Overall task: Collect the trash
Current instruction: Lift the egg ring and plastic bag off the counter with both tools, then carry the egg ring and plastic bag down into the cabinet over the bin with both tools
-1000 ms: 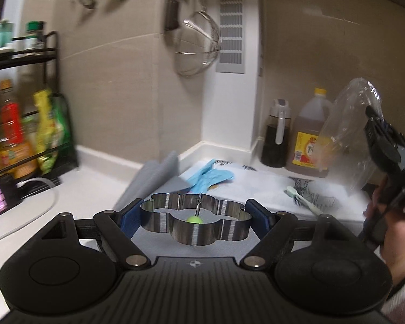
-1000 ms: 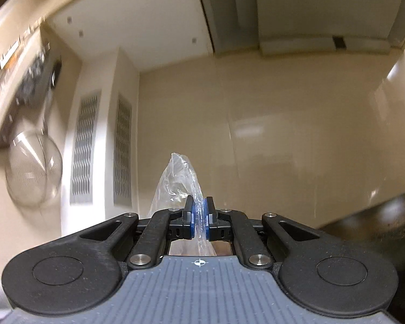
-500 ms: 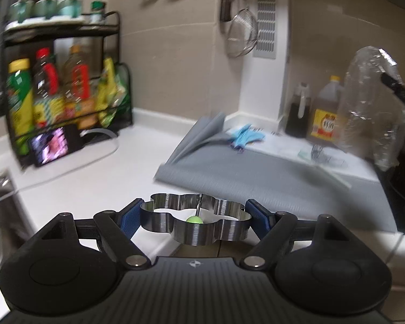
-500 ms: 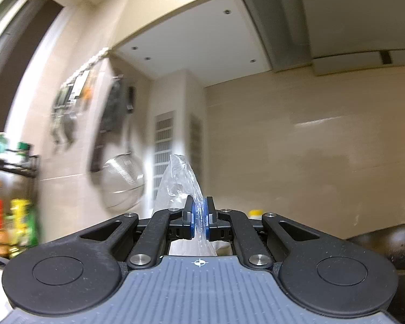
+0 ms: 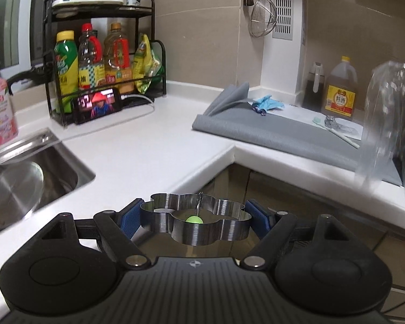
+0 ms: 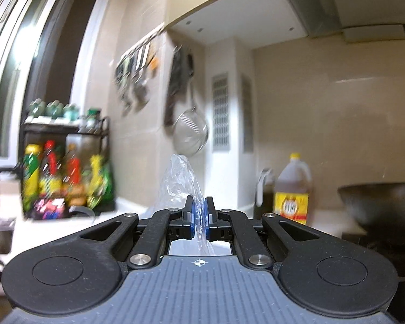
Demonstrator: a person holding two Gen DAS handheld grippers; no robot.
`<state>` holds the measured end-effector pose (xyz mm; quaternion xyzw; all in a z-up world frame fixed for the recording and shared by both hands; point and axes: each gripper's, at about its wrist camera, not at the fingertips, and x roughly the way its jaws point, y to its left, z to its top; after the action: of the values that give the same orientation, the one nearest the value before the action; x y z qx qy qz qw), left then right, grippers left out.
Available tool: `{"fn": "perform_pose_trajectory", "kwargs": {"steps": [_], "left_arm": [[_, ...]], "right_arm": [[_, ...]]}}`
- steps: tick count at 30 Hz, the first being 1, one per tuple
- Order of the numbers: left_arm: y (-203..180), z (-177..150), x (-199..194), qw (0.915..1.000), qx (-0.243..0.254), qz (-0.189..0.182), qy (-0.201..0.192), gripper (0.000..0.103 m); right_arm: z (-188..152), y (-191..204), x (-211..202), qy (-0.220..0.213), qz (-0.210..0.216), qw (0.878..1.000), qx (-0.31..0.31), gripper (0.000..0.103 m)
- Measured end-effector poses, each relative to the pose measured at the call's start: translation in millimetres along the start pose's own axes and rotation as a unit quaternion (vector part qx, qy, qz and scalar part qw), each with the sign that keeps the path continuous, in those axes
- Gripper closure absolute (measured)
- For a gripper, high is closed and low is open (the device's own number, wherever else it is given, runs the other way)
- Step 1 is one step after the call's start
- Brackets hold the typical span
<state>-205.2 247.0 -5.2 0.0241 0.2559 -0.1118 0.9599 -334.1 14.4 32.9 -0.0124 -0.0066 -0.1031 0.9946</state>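
Observation:
My left gripper (image 5: 195,216) is shut on a flower-shaped steel egg mould (image 5: 175,225) with a small green knob (image 5: 193,219) inside it; the blue pads press its two ends. It hangs in front of the counter's inner corner, above the cabinet fronts. My right gripper (image 6: 199,216) is shut on the edge of a clear plastic bag (image 6: 179,183), which stands up between the blue pads. That bag (image 5: 388,124) also shows at the right of the left wrist view, hanging over the counter edge. On the grey mat (image 5: 270,132) lie a crumpled blue glove (image 5: 268,104) and a toothbrush (image 5: 337,132).
A steel sink (image 5: 27,178) lies at the left beside a pink soap bottle (image 5: 0,108). A black rack (image 5: 105,54) of bottles and a phone (image 5: 97,105) stand at the back. An oil jug (image 5: 340,91), a dark bottle (image 5: 314,86) and a black wok (image 6: 380,205) are at the right.
The left gripper has drawn back from the grey mat past the counter edge, with the mould still held. The right gripper has swung left with the bag, so the rack has come into its view.

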Motion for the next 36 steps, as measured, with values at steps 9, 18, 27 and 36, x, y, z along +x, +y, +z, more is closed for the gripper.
{"fn": "perform_pose_trajectory", "kwargs": {"steps": [9, 18, 27, 36], "left_arm": [[-6.1, -30.6, -14.7, 0.9998, -0.009, -0.009, 0.017, 0.018], [-13.1, -46.6, -18.3, 0.9996, -0.002, -0.011, 0.027, 0.018], [-16.5, -46.3, -14.9, 0.9995, 0.002, -0.011, 0.03, 0.018], [-19.2, -46.4, -11.1, 0.9994, 0.004, -0.013, 0.033, 0.018]], "right_arm": [[-36.6, 33.8, -33.7, 0.053, 0.028, 0.998, -0.026, 0.096], [-52.5, 52.8, -39.7, 0.085, 0.05, 0.994, -0.036, 0.096], [-58.7, 57.8, -39.3, 0.096, 0.056, 0.993, -0.039, 0.096], [-62.2, 58.7, -35.5, 0.104, 0.06, 0.992, -0.039, 0.096]]}}
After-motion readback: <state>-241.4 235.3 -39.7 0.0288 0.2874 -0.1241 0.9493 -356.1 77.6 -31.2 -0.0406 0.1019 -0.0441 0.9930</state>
